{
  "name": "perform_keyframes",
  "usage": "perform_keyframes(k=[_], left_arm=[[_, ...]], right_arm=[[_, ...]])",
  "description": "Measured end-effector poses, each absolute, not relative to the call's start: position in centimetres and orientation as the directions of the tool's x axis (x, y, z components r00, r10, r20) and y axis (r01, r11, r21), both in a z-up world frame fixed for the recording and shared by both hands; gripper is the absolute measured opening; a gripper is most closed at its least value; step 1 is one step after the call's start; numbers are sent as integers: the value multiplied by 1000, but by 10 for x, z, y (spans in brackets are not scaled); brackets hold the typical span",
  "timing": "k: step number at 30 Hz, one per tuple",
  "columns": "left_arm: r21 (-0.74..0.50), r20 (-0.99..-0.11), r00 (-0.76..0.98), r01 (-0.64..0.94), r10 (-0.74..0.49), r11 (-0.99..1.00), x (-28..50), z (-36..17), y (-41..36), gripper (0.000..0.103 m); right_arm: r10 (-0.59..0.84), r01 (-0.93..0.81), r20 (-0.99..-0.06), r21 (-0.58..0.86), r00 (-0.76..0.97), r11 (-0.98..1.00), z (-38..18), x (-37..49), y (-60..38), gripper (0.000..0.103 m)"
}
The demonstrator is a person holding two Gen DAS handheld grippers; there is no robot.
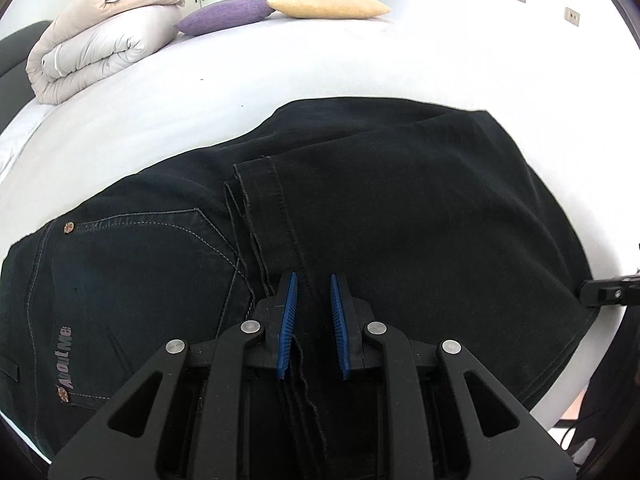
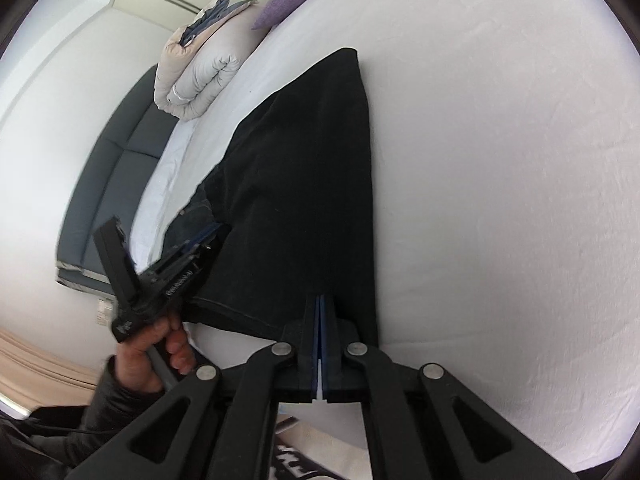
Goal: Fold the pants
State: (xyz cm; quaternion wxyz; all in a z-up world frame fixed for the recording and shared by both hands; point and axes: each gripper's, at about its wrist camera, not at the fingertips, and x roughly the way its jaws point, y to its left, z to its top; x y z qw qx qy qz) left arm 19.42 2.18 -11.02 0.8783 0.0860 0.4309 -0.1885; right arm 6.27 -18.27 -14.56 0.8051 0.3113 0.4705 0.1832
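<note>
Pants: black pants (image 1: 360, 200) lie on the white bed (image 1: 360, 56), folded over so that 1 leg lies across the upper part; the back pocket with grey stitching and a small printed logo is at the left in the left wrist view.
Leg hem: the stitched hem (image 1: 260, 184) of the folded leg runs down toward the left gripper, with loose threads beside it.
Left gripper: the left gripper (image 1: 313, 288) is low over the pants, and its 2 blue pads (image 1: 289, 312) stand a little apart with the hem fabric and threads between them; I cannot tell for sure if the pads press on the cloth.
Left hand: in the right wrist view a hand (image 2: 160, 344) in a dark sleeve holds the handle of this gripper at the near edge of the pants.
Right gripper: the right gripper (image 2: 320, 304) has its jaws fully together, the blue pads meeting; its tip is at the near corner of the pants, but it is not clear if cloth is caught between.
Bed things: a folded beige duvet (image 1: 96, 48), 1 purple pillow (image 1: 224, 14) and 1 yellow pillow (image 1: 328, 2) lie at the far side, well apart from the pants.
</note>
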Motion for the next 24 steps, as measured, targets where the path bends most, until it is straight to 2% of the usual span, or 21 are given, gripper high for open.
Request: perform_keyframes(k=[3,8,10,11,12,14,18,24], left_arm=[[-76,-775,556,389,-300,918,191,-104,34,17],[-321,-706,566,279,-425,905,167,-85,96,20],[-450,-651,603,182,-461,874,150,-81,141,45],[-499,-631,626,125,-459,857,141,-81,162,73],[-537,-609,650,85,-455,839,133,-80,179,77],[-632,-561,681,15,-471,774,116,-81,217,77],[-723,-497,745,-72,-445,687,88,-83,267,77],[-770,-476,746,-98,-465,630,79,-91,279,77]], right_arm=[[594,13,-628,693,503,721,-151,64,-184,0],[568,21,-641,673,517,740,-145,65,-176,0],[559,13,-645,661,522,750,-139,64,-174,1],[558,8,-644,658,523,753,-135,64,-173,7],[566,-1,-633,667,529,745,-130,64,-172,21],[581,-14,-604,687,545,727,-120,65,-170,34],[606,-72,-549,705,576,706,-94,67,-157,34],[659,-126,-513,729,549,673,-78,91,-129,34]])
